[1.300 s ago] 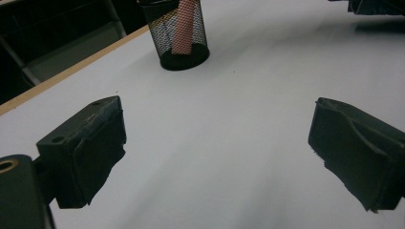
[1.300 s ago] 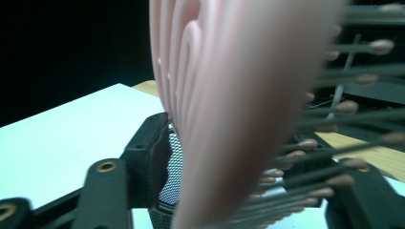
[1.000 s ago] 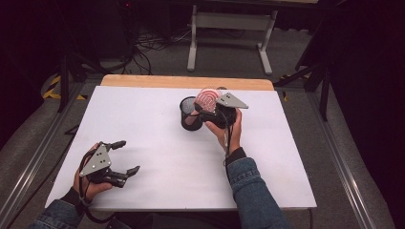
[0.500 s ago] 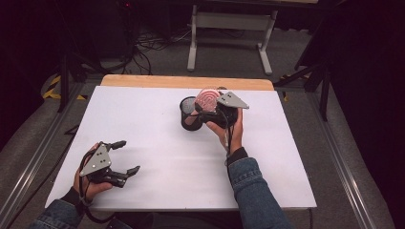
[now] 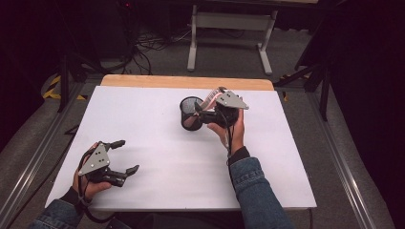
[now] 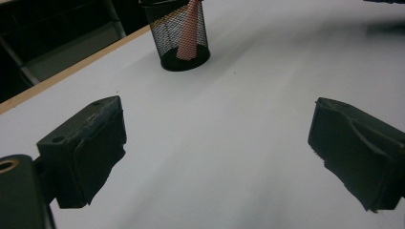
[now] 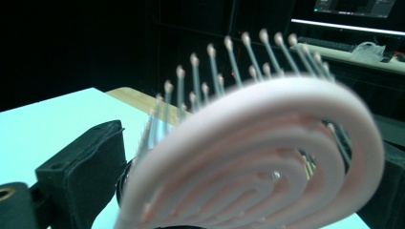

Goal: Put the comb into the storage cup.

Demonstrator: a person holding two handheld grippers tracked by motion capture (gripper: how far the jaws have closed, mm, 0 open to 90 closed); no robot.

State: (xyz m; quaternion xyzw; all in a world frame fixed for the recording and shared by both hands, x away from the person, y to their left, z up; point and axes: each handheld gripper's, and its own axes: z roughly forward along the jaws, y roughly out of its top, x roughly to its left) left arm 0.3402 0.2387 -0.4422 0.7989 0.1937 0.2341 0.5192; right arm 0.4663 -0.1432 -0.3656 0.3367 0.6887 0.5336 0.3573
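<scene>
The right hand-held gripper [image 5: 206, 114] grips a pink hairbrush [image 7: 267, 157] whose handle already sits inside the mesh pen cup [image 5: 191, 113] on the counter [image 5: 157, 143]. Lower it straight, then release gently. The left hand-held gripper [image 5: 125, 156] rests gaping, empty.

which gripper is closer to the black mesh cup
The right. The right gripper is right at the black mesh cup, holding the pink hairbrush whose handle stands inside it. The left gripper sits open, far off near the table's front left corner.
</scene>
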